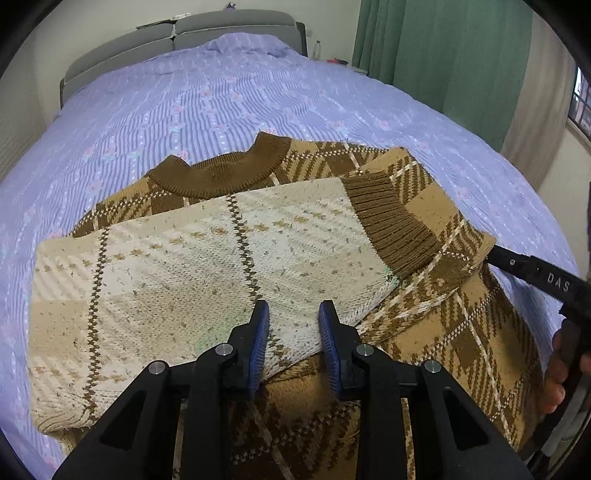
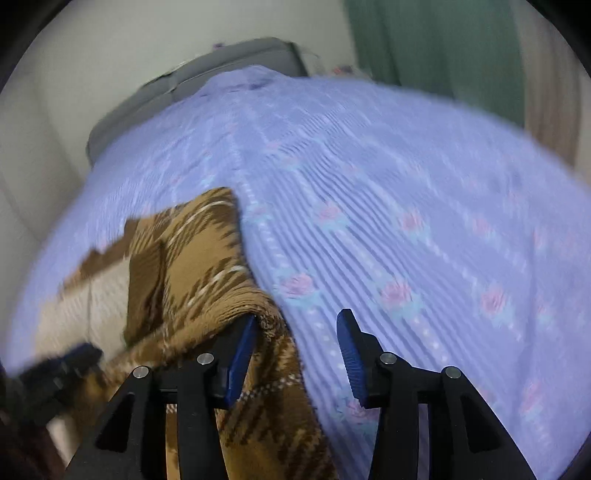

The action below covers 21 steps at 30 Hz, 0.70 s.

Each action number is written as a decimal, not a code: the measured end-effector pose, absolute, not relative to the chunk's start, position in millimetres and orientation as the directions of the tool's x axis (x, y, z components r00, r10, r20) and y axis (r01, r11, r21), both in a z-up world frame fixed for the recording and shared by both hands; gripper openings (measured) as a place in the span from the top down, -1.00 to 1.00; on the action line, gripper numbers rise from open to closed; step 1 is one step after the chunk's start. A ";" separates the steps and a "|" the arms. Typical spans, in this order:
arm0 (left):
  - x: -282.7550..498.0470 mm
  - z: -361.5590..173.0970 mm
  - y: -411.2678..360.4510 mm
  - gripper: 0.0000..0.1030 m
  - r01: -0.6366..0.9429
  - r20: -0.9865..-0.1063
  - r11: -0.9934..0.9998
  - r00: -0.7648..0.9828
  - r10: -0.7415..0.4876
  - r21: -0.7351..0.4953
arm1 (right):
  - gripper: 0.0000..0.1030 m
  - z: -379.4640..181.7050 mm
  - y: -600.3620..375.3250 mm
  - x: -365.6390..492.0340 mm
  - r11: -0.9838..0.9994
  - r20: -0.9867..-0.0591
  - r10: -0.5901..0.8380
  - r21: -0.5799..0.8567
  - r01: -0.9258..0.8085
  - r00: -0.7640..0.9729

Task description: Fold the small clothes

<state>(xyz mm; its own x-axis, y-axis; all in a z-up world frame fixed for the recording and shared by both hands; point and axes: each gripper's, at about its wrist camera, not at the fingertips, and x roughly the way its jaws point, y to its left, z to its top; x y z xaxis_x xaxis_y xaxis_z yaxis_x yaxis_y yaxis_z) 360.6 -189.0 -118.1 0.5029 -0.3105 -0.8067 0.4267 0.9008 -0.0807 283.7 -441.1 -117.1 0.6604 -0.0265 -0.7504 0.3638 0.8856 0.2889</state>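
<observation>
A brown plaid knit sweater [image 1: 436,325] lies on the bed, its left side folded over so the cream inside [image 1: 207,273] faces up, and a sleeve with ribbed cuff [image 1: 391,221] lies across it. My left gripper [image 1: 293,314] is open just above the folded cream part, holding nothing. My right gripper [image 2: 299,325] is open at the sweater's right edge [image 2: 207,280]; the knit drapes over its left finger [image 2: 240,354], and its right finger is over the bedspread. The right gripper also shows in the left wrist view [image 1: 532,273] at the sweater's right side. The right view is blurred.
The lilac flowered bedspread [image 1: 258,99] covers the bed all around the sweater. A grey headboard [image 1: 177,33] stands at the far end. Green curtains [image 1: 443,48] hang at the far right, with a bedside stand and a bottle [image 1: 316,50] beside them.
</observation>
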 end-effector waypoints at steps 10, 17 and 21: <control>354.4 -108.7 -189.3 0.39 0.442 -0.798 0.895 0.520 -0.306 -0.056 | 0.06 -107.1 -430.1 268.3 0.899 -0.811 -0.113 0.162 0.406 0.574; 326.5 -65.0 -147.1 0.00 0.403 -0.715 0.910 0.609 -0.345 -0.095 | 0.04 -63.2 -390.9 247.9 0.927 -0.725 -0.038 0.233 0.296 0.688; 304.9 -63.1 -105.0 -0.01 0.374 -0.681 0.927 0.686 -0.255 0.029 | 0.04 -59.6 -357.7 273.2 0.955 -0.709 0.037 0.233 0.184 0.704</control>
